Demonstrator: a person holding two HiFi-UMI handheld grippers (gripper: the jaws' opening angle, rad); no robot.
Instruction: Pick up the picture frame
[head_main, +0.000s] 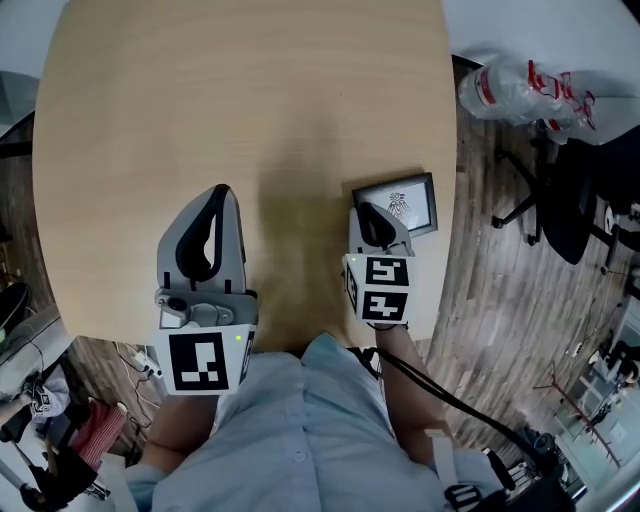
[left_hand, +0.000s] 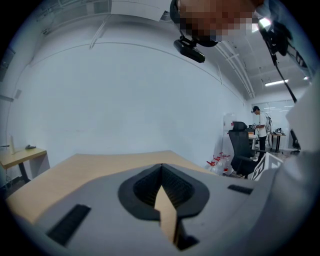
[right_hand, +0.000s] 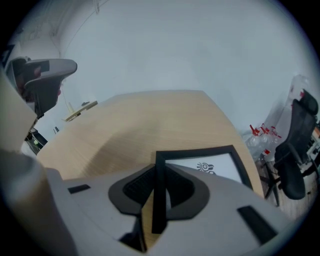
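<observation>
Head view: the picture frame (head_main: 405, 203) lies near the table's (head_main: 250, 100) edge. The right gripper (head_main: 365, 212) meets the frame's left side, while the left gripper (head_main: 222, 192) waits well left of the frame.

Left gripper view: its 2 jaws are closed together, empty.

Right gripper view: the jaws pinch the frame's left rail, probably ready to lift. An office chair (head_main: 570, 200) stands right of the frame and obstructs nothing.

Left hand-held gripper (head_main: 219, 192) closed, right (head_main: 362, 209) clamped.

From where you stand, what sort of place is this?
Probably an office or lab workroom. There is a big pale wooden table and a black swivel office chair on a plank floor. In the left gripper view a person stands in the background under a strip ceiling light.
</observation>
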